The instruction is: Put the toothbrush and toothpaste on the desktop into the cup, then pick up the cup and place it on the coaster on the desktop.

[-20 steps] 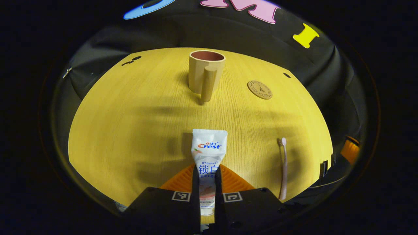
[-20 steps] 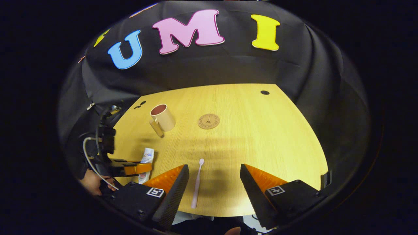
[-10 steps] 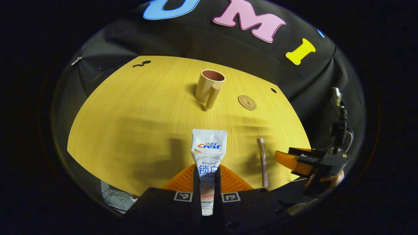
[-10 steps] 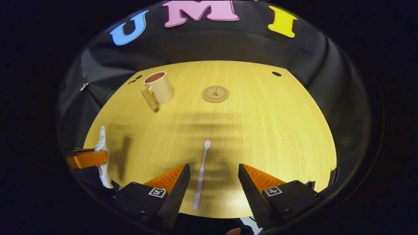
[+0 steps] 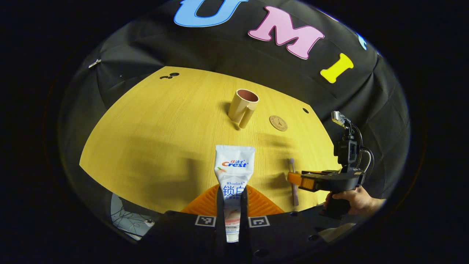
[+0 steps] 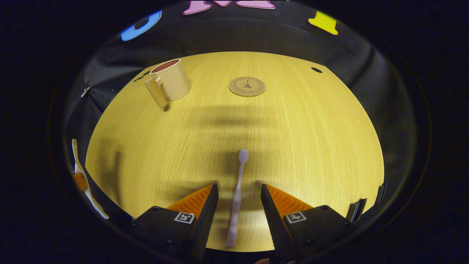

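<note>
Toothpaste (image 5: pixel 234 168) is pinched between the fingers of the left gripper (image 5: pixel 233 205), both fingers pressing its lower part while the crimped flat end points away toward the far side; it is lifted clear of the desk (image 5: pixel 154 139). In the right gripper view the same tube appears at the far left edge, seen edge-on.

The toothbrush (image 6: pixel 237 194) lies flat on the desk near its front edge, head pointing away. The right gripper (image 6: pixel 239 200) is low over it with its fingers spread, one on each side of the handle and neither touching it. In the left gripper view that gripper appears to the right, held by a hand (image 5: pixel 353 201), its fingers beside the toothbrush.

The cup (image 6: pixel 169 80) stands upright toward the far left of the desk, its handle turned toward the near side. The coaster (image 6: pixel 247 86) lies flat to the right of the cup, apart from it and bare.
</note>
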